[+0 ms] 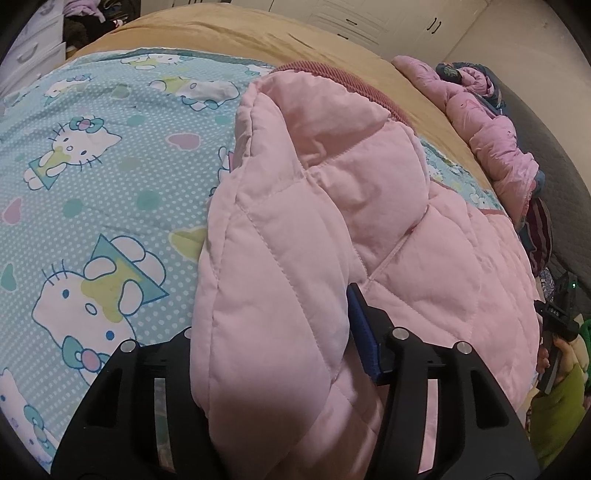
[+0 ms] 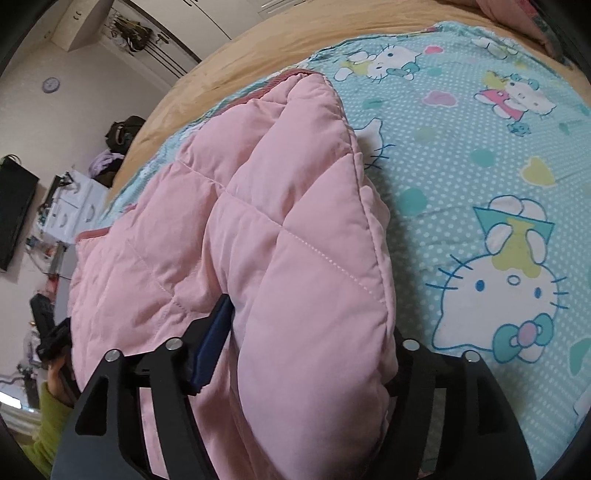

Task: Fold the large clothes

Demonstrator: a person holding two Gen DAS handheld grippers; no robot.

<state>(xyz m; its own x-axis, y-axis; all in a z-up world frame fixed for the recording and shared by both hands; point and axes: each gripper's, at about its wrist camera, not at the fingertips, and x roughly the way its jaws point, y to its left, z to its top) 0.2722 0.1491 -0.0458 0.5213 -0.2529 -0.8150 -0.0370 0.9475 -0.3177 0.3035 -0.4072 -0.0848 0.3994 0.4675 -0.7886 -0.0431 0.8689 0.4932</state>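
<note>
Pink quilted jacket (image 1: 332, 206) is lying folded on the cartoon-cat sheet (image 1: 92, 177).
A thick fold is sitting between each gripper's jaws, left gripper (image 1: 273, 343) and right gripper (image 2: 306, 332); whether they are gripping or released, I cannot tell. The jacket's ribbed hem is pointing toward twelve o'clock.

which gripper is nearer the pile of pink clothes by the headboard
Left. The left gripper sits on the pink jacket with the pile beyond it; the right gripper is at the jacket's other edge.

Bedroom setup: bed with a tan blanket (image 1: 221, 33) under a teal cartoon-cat sheet (image 2: 461, 155), white cabinets (image 1: 369, 18) behind, round wall clock (image 2: 51, 84), white drawers (image 2: 74, 214).
</note>
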